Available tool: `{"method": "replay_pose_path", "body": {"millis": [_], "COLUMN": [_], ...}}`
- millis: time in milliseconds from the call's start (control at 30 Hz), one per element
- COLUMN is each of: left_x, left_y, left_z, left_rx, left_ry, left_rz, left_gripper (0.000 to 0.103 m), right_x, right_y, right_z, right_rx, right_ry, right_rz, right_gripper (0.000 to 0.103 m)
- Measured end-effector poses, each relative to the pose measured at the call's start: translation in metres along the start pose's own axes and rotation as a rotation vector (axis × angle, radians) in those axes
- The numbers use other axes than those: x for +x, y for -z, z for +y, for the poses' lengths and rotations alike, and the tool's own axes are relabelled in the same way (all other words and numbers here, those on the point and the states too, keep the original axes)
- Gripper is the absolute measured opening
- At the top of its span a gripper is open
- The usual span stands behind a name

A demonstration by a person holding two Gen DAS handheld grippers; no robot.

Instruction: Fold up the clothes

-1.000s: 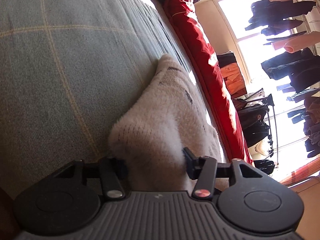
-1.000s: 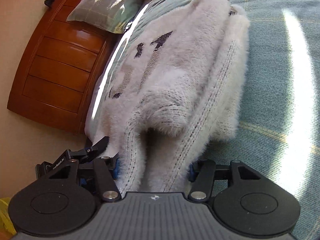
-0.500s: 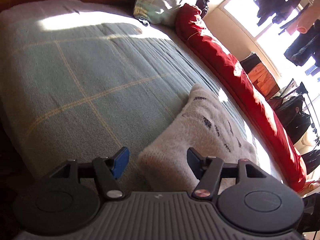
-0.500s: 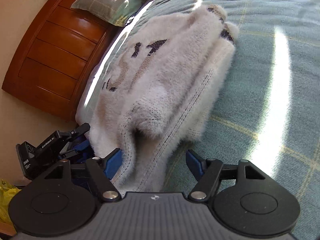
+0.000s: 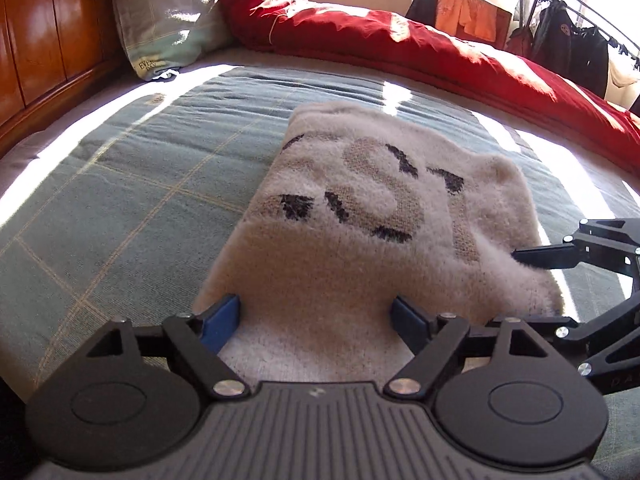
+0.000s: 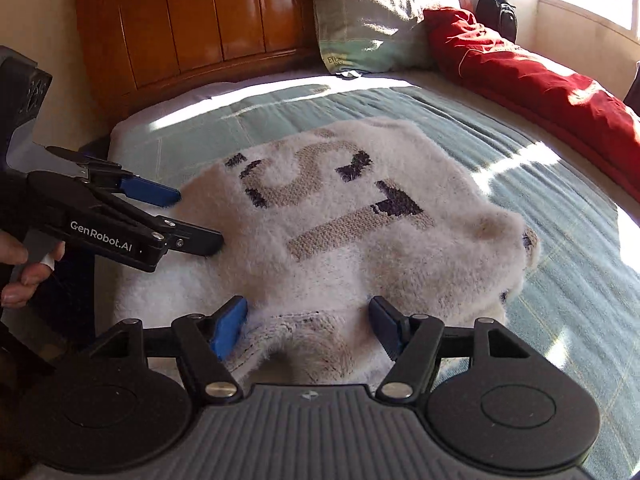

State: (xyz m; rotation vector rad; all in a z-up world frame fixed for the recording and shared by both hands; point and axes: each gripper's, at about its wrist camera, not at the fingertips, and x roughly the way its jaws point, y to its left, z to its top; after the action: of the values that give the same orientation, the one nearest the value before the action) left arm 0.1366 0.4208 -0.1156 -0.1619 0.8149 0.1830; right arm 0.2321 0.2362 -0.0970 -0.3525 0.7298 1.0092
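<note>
White lettering "GenRobot.AI" is printed on the black side of the left gripper [image 6: 196, 220], as seen in the right wrist view. Large knitted characters resembling "S1" are worked in tan with dark shading into the fluffy sweater [image 6: 340, 208]. Partial print "EVE…" is borne by the pillow [image 5: 168, 20] label.

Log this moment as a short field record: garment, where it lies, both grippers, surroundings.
garment: fluffy white sweater with tan and dark lettering, folded into a compact rectangle
surface: green checked bedspread
left gripper: jaws apart, just been opening; sweater's near edge lies between the fingers, not pinched
right gripper: jaws apart, sweater's edge between them, not pinched
surroundings: red duvet along the bed's far side, pillow against the wooden headboard
</note>
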Motion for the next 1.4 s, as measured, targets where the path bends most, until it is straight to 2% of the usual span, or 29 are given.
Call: {"method": "replay_pose_path", "body": {"millis": [100, 300, 400, 533, 700, 833, 900, 967, 1033, 1233, 1333, 1400], "left_x": [-0.002, -0.028, -0.041, -0.054, -0.058, -0.055, -0.064, -0.078, -0.086, -0.069, -0.035, -0.009], "left_y": [0.0, 0.002, 0.011, 0.023, 0.034, 0.041, 0.04, 0.037, 0.027, -0.017, -0.031, -0.03], "left_z": [-0.002, -0.008, -0.015, -0.029, -0.057, -0.069, -0.074, -0.081, -0.091, -0.121, -0.132, -0.136], "left_rx": [0.012, 0.0, -0.013, -0.015, 0.023, -0.009, -0.006, 0.023, 0.071, 0.157, 0.151, 0.144], "left_ry": [-0.004, -0.024, -0.011, 0.014, 0.06, 0.042, 0.063, 0.084, 0.07, 0.054, 0.035, 0.007], "left_rz": [-0.006, -0.019, -0.017, -0.025, -0.064, -0.019, -0.019, -0.058, -0.109, -0.191, -0.123, -0.044], "left_gripper": [0.086, 0.086, 0.086, 0.086, 0.086, 0.086, 0.086, 0.086, 0.087, 0.097, 0.097, 0.097], "right_x": [0.0, -0.009, -0.021, -0.044, -0.076, -0.102, -0.116, -0.13, -0.142, -0.172, -0.185, -0.19], "right_y": [0.002, 0.002, 0.003, 0.011, 0.028, 0.038, 0.041, 0.045, 0.049, 0.065, 0.075, 0.082], "right_z": [0.003, 0.008, 0.011, 0.004, -0.008, -0.012, -0.013, -0.011, -0.009, -0.003, -0.005, -0.009], "right_rx": [-0.01, -0.004, -0.007, 0.08, 0.189, 0.262, 0.277, 0.281, 0.287, 0.302, 0.322, 0.341], "right_ry": [0.001, 0.015, 0.035, 0.047, 0.127, 0.164, 0.181, 0.195, 0.205, 0.232, 0.251, 0.265], "right_rz": [-0.008, 0.001, 0.023, 0.061, 0.096, 0.093, 0.086, 0.076, 0.067, 0.06, 0.066, 0.075], "right_gripper": [0.08, 0.082, 0.087, 0.089, 0.089, 0.09, 0.09, 0.093, 0.094, 0.096, 0.098, 0.098]}}
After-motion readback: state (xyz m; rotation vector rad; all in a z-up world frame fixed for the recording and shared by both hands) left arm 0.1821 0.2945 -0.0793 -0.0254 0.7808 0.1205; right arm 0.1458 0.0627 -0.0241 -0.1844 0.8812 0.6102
